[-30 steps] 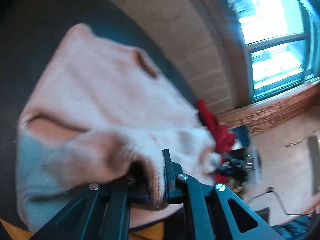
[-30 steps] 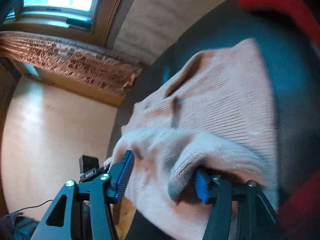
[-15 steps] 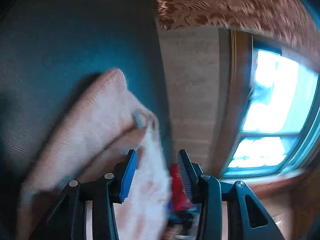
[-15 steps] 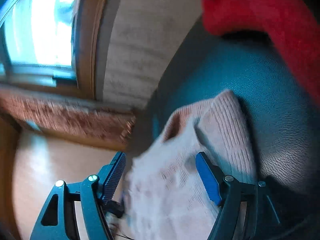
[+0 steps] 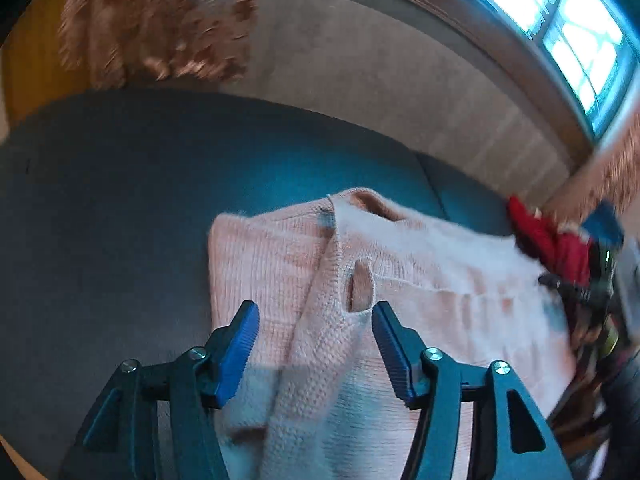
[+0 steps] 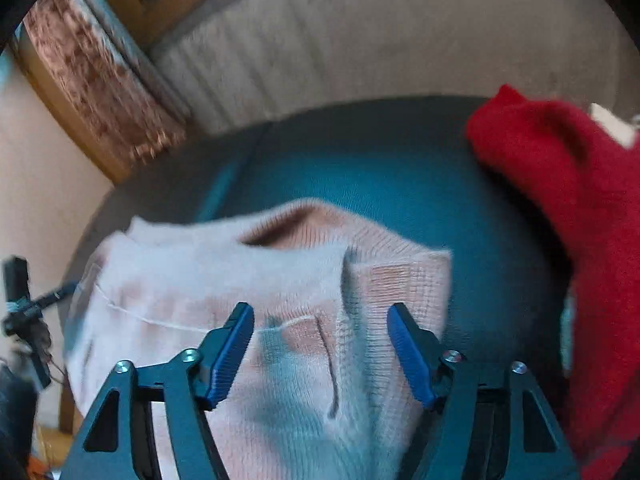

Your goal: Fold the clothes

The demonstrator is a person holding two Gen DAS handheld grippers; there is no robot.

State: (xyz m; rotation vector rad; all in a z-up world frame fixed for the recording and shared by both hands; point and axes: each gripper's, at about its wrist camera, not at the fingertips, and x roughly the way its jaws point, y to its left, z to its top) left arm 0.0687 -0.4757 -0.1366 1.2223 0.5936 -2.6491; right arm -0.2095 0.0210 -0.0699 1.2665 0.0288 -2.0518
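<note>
One red garment (image 6: 568,216) beside pink sweater (image 6: 280,280)

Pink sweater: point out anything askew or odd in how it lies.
The pink sweater lies loosely folded on the dark surface, its top layer crooked, with a bunched ridge running down the middle. A red garment sits heaped beside it, unfolded.

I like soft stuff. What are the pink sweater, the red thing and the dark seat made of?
The pink sweater looks like fuzzy knitted yarn, maybe wool: rows of ribs and fluffy edges show. The red garment looks like a soft, matte, fleecy knit; it is too blurred to tell more. The dark seat looks like smooth leather or fake leather, with a faint grain and dull shine.
</note>
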